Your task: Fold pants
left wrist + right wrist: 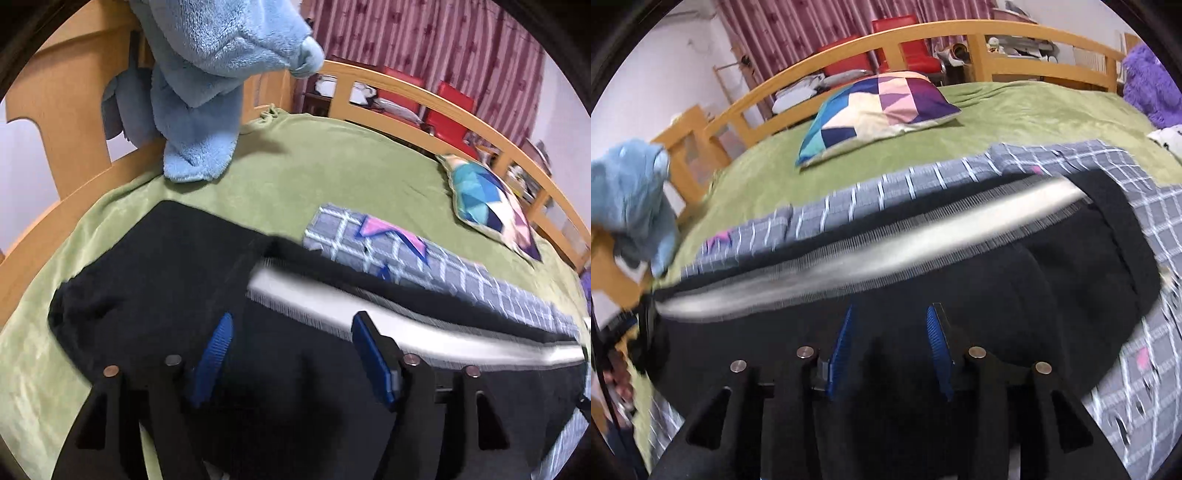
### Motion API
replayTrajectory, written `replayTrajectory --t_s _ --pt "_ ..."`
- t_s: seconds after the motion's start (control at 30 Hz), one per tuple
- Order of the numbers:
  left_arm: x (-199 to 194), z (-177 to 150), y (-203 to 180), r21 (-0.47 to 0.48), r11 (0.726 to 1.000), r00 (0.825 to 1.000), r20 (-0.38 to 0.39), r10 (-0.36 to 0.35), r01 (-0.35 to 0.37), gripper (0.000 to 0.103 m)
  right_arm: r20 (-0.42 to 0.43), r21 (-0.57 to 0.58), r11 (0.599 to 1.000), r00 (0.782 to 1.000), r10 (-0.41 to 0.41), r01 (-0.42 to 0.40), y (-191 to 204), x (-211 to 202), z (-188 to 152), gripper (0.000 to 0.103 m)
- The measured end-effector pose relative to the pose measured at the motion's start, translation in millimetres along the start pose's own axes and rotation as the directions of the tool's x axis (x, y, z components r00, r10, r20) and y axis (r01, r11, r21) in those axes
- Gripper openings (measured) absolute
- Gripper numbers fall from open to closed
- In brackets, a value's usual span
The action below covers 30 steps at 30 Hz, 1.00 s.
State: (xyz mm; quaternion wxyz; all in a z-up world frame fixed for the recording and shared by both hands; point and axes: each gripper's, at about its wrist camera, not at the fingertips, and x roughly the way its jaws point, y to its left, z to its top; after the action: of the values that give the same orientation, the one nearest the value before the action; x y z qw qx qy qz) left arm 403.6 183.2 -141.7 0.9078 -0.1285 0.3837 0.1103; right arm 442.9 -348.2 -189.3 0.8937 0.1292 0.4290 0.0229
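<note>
Black pants (166, 266) with a white side stripe (369, 306) lie spread along the near side of a green blanket (295, 166). My left gripper (291, 325) hovers over the dark cloth with its blue pads (218, 347) well apart and nothing pinched between them. In the right wrist view the same pants (1071, 266) and stripe (886, 251) run across the frame. There my right gripper (891, 312) is open too, its pads (938, 339) a smaller distance apart above the black fabric. Motion blur softens the stripe in both views.
A grey checked cloth (369, 243) (886, 192) lies under and beyond the pants. A colourful patchwork pillow (491, 206) (879, 107) sits further back. Light blue fleece (207, 74) (631, 184) hangs over the wooden bed rail (424, 99). A purple fluffy item (1152, 81) lies at the far right.
</note>
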Motion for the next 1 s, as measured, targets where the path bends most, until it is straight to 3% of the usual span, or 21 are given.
replayTrajectory --t_s 0.1,0.17,0.2,0.4,0.63,0.83,0.9,0.93,0.97,1.0 --pt "-24 -32 8 -0.022 0.998 0.998 -0.027 -0.051 0.050 0.070 -0.003 0.016 1.000 1.000 -0.019 0.019 -16 -19 -32 0.045" --pt "-30 -51 11 -0.033 0.996 0.995 -0.058 -0.083 0.081 0.070 -0.005 0.048 0.998 1.000 -0.028 0.029 -32 -31 -55 0.057" --pt "-34 -66 14 -0.040 0.994 0.991 -0.081 -0.102 0.099 0.070 -0.009 0.071 0.997 1.000 -0.022 0.022 -39 -32 -63 0.059" --pt "-25 -127 39 -0.196 0.962 0.960 -0.165 -0.224 0.191 0.070 -0.048 0.235 0.971 0.997 0.062 -0.049 -77 -20 -95 0.059" --pt "5 -114 50 -0.298 0.921 0.944 -0.137 -0.302 0.251 0.070 0.024 0.363 0.924 0.993 0.117 -0.118 -101 4 -77 0.059" --pt "32 -92 55 -0.371 0.897 0.953 -0.086 -0.290 0.239 0.069 0.075 0.365 0.925 0.993 0.089 -0.111 -96 28 -52 0.060" --pt "40 -86 59 -0.430 0.870 0.956 -0.048 -0.290 0.242 0.068 0.092 0.399 0.908 0.991 0.100 -0.129 -99 34 -43 0.056" --pt "43 -84 62 -0.449 0.862 0.957 -0.043 -0.286 0.237 0.065 0.099 0.424 0.896 0.990 0.102 -0.134 -102 37 -40 0.042" --pt "46 -81 64 -0.472 0.851 0.959 -0.041 -0.281 0.229 0.060 0.097 0.445 0.887 0.991 0.088 -0.122 -103 40 -36 0.021" --pt "49 -77 66 -0.486 0.846 0.962 -0.039 -0.270 0.218 0.037 0.077 0.448 0.888 0.994 0.071 -0.098 -103 42 -32 0.019"
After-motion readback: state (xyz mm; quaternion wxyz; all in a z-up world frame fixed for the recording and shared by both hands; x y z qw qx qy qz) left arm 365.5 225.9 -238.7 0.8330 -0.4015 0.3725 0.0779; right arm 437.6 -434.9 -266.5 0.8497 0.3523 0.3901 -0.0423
